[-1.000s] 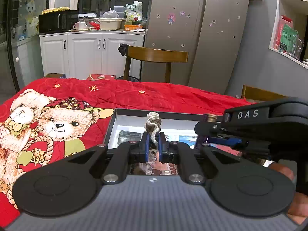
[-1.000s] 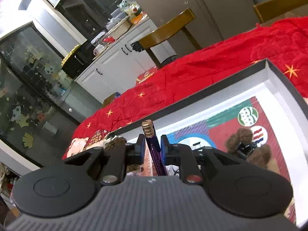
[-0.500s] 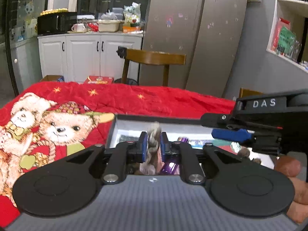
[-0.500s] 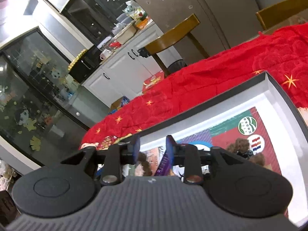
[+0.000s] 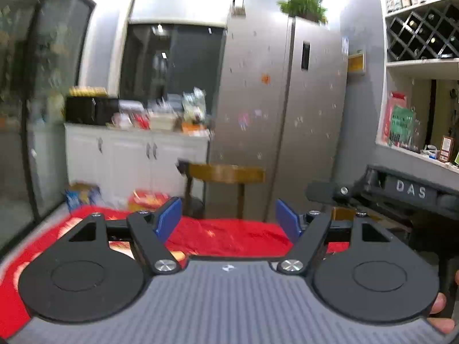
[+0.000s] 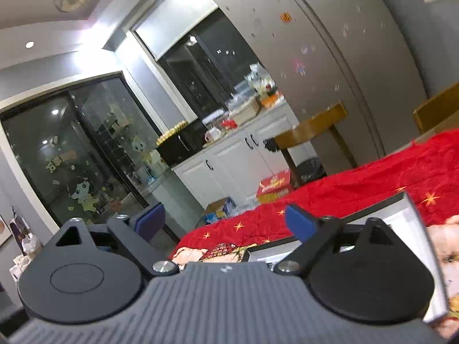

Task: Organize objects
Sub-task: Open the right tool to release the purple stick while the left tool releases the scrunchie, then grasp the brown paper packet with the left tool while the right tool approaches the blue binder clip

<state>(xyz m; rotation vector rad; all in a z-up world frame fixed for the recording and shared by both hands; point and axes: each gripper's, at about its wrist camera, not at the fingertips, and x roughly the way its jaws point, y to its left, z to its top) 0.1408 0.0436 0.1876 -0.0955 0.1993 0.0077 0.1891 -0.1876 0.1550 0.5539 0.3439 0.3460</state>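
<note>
My left gripper (image 5: 228, 218) is raised over the red blanket (image 5: 229, 236), its jaws opening wide with nothing between the blue pads (image 5: 169, 219). My right gripper (image 6: 226, 220) is also lifted and tilted, jaws opening, with nothing between them. Below the right gripper lies the shallow box (image 6: 401, 203) with its dark rim and white inner wall; most of it is hidden behind the gripper body. The rope piece and the purple pen are out of sight. The other gripper (image 5: 407, 192) shows at the right of the left wrist view.
A wooden chair (image 5: 226, 173) stands beyond the blanket in front of a steel fridge (image 5: 287, 114). White cabinets (image 5: 129, 154) carry clutter at the left. Shelves (image 5: 421, 66) line the right wall. A red carton (image 6: 274, 186) sits on the floor.
Both grippers went from shut to wide open, letting go of the rope piece and the purple pen over the box, then rose and tipped up so the box dropped out of the left view.
</note>
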